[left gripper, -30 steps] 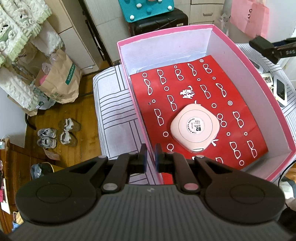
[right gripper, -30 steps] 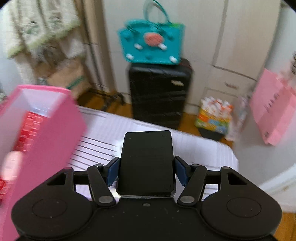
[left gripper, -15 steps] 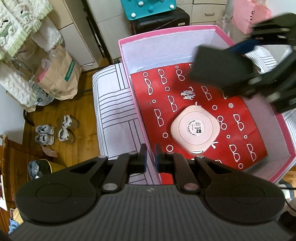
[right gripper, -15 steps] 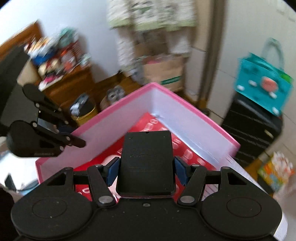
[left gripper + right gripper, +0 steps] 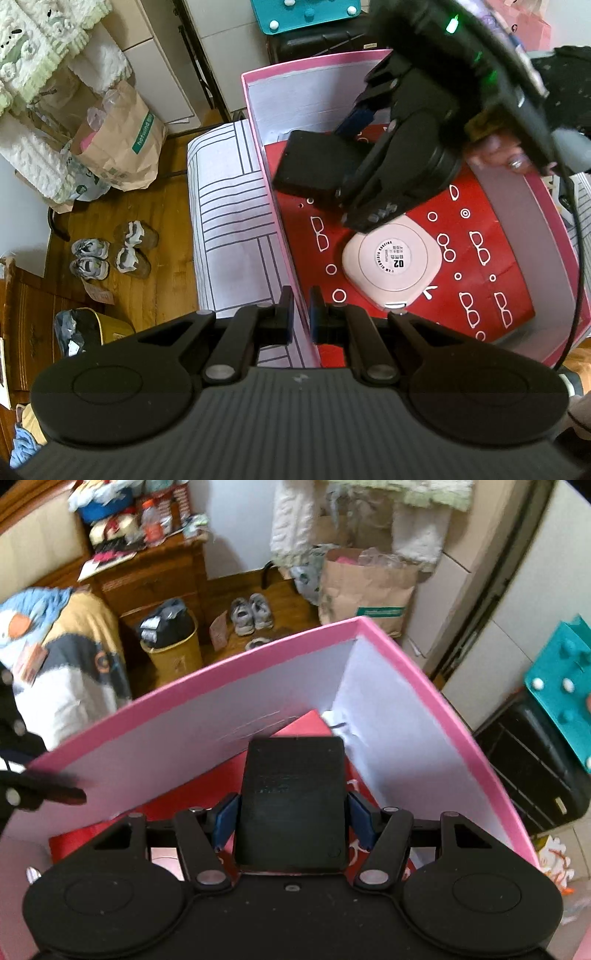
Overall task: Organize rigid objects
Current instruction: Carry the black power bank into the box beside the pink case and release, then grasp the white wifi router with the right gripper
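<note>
Striped white bedding (image 5: 229,221) lies at the left of the left wrist view, and on it stands the open pink cardboard box (image 5: 258,147), its white inner walls rising around a red printed sheet (image 5: 487,288) that lines the floor. The left gripper (image 5: 301,314) has its jaws drawn nearly together astride the box's near wall, the thin pink edge running between the blue pads; the pinch looks meant to steady the box, though contact with the wall cannot be confirmed. Just right of that wall, a rounded pale-pink plastic case (image 5: 391,267) with a circular label already rests flat on the red sheet, apparently stowed. Above it and to the right, the right gripper (image 5: 332,162) reaches down into the box, jaws clamped on the long sides of a flat black rectangular device (image 5: 310,170). The device hangs over the far part of the red sheet beside the left-hand wall, apart from the pink case; whether it touches the floor cannot be told. In the right wrist view the same black device (image 5: 293,805) sits squarely between the blue pads (image 5: 225,821), pointing towards the box's far corner (image 5: 351,672), a free spot that seems chosen to keep both items apart.
</note>
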`<action>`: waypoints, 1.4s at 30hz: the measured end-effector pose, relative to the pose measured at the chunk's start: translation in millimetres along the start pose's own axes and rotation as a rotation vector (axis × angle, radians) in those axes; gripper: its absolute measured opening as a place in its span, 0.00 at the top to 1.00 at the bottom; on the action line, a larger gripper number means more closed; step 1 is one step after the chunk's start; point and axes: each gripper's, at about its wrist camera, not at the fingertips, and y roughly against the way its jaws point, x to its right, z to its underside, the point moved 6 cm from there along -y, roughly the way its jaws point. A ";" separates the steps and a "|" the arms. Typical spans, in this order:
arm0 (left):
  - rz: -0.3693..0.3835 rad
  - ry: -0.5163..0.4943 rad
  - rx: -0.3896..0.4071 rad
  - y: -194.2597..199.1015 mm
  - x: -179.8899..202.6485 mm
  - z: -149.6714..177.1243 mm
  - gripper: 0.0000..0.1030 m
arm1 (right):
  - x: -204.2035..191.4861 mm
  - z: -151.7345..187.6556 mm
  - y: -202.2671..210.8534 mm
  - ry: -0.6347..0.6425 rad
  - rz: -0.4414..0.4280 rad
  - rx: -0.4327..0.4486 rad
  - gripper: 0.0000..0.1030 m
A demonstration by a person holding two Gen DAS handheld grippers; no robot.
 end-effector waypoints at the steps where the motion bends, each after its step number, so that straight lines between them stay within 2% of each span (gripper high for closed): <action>1: 0.001 -0.001 0.000 -0.1 -0.5 -0.2 0.93 | -0.8 -0.4 -3.3 0.010 0.011 -0.008 0.35; 3: 0.004 0.000 -0.002 -0.4 -0.1 -0.4 0.93 | -1.8 0.0 -3.7 0.022 0.026 -0.005 0.33; 5: 0.007 0.000 -0.002 -0.8 -0.4 -0.7 0.93 | -1.0 -1.7 3.7 0.026 0.034 0.013 0.24; 12: 0.015 -0.011 0.000 -1.3 -0.4 0.3 0.93 | 11.4 8.6 78.9 -0.132 0.048 0.182 0.23; 16: 0.015 -0.021 -0.001 -2.5 0.3 -0.4 0.93 | 18.3 37.8 130.1 -0.245 0.066 0.287 0.22; 21: 0.018 -0.022 0.000 -3.0 1.0 -0.9 0.93 | 32.4 90.6 161.9 -0.370 0.149 0.351 0.19; 25: 0.025 -0.017 0.004 -2.7 0.7 -0.6 0.93 | 45.3 133.9 174.4 -0.463 0.227 0.320 0.20; 31: 0.029 -0.009 0.009 -1.8 -0.8 0.4 0.93 | 64.1 188.2 174.4 -0.639 0.197 0.303 0.35; 33: 0.030 -0.005 0.013 -2.0 -1.8 0.8 0.93 | 63.3 203.2 168.5 -0.654 0.200 0.292 0.43; 36: 0.036 0.008 0.015 -1.9 -2.8 0.8 0.93 | 61.7 215.5 150.7 -0.647 0.209 0.262 0.47; 38: 0.034 0.014 0.016 -1.7 -3.2 0.9 0.93 | 62.5 224.1 139.4 -0.653 0.219 0.248 0.47; 42: 0.020 0.007 0.019 -1.4 -1.6 1.8 0.93 | 66.5 234.1 116.8 -0.625 0.300 0.214 0.47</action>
